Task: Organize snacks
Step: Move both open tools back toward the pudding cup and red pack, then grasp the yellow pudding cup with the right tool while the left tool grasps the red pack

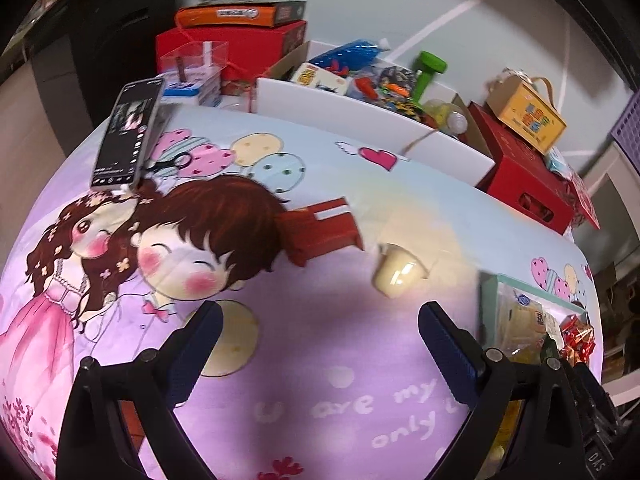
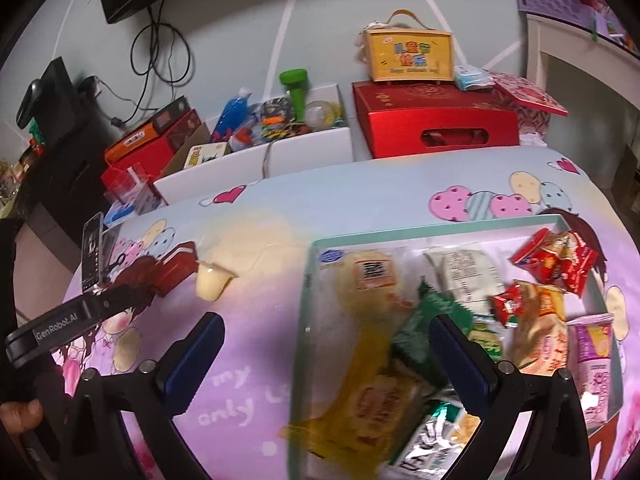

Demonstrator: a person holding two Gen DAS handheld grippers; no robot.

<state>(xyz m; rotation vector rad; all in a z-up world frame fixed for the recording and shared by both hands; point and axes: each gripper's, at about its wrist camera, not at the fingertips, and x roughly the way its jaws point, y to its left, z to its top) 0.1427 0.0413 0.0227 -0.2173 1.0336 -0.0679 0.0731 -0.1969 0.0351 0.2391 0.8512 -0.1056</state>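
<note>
A pale yellow jelly cup (image 1: 398,272) lies on its side on the cartoon-print tablecloth; it also shows in the right wrist view (image 2: 212,280). My left gripper (image 1: 320,332) is open and empty, just short of the cup. A shallow mint-rimmed tray (image 2: 316,248) holds several snack packets: yellow (image 2: 372,360), green (image 2: 432,320), red (image 2: 556,260) and a purple cup (image 2: 596,344). My right gripper (image 2: 326,344) is open and empty above the tray's left edge. The tray's corner shows in the left wrist view (image 1: 486,280).
A phone on a stand (image 1: 128,132) is at the table's far left. A small red stool-shaped piece (image 1: 320,228) lies beside the cup. Behind the table: a white box of toys (image 1: 360,108), red boxes (image 2: 436,124) and a yellow carton (image 2: 412,56).
</note>
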